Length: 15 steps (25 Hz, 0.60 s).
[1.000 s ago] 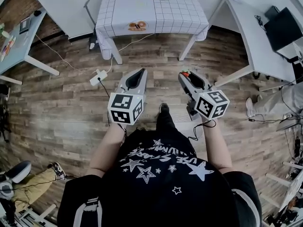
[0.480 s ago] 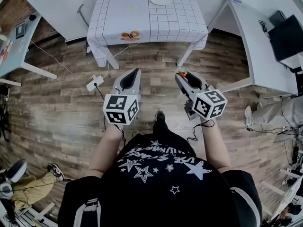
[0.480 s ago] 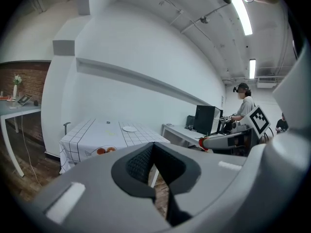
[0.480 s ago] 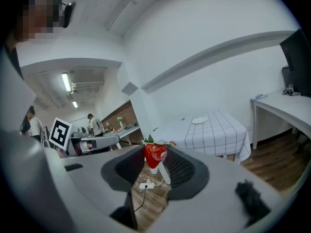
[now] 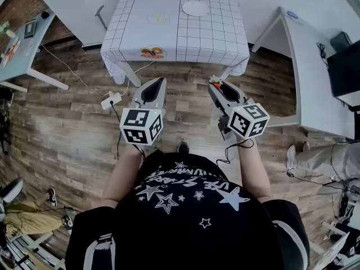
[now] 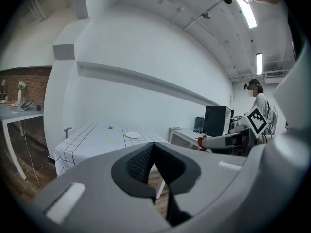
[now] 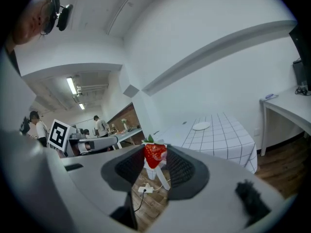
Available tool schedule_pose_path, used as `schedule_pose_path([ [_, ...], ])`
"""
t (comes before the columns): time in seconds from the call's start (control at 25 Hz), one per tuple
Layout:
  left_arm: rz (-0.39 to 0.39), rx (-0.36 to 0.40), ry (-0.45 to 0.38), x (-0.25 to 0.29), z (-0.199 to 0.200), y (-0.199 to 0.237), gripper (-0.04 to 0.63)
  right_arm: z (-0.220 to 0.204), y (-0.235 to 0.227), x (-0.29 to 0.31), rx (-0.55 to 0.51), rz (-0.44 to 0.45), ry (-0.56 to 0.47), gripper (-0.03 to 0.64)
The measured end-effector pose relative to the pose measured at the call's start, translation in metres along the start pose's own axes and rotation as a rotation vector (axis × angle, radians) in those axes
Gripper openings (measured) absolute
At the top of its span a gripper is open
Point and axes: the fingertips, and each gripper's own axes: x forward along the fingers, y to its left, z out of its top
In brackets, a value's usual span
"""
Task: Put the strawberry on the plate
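The right claw (image 7: pixel 154 168) is closed on the strawberry (image 7: pixel 155 154), which sits red between its pads, well above the wooden floor. The left claw (image 6: pixel 152 148) has its jaws together with nothing in them. So the pick looks done, while the carry and the placing remain. The white plate (image 5: pixel 195 8) lies bare on the far part of the checked worktop (image 5: pixel 211 35), well apart from both claws.

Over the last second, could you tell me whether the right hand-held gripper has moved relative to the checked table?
Yes. The right hand-held gripper, shut on the strawberry, has come forward toward the checked table; less floor separates them.
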Motion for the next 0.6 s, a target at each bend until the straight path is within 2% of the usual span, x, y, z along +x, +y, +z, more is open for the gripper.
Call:
schedule_pose_path([
  [0.36,0.047,0.022,0.000,0.012,0.009,0.025,0.009,0.015,-0.020,0.032,0.003,0.030,0.001,0.149],
  [0.6,0.028,-0.017,0.004,0.044,0.010,0.056,0.009,0.014,-0.031,0.058,-0.008,0.003,0.032,0.149],
])
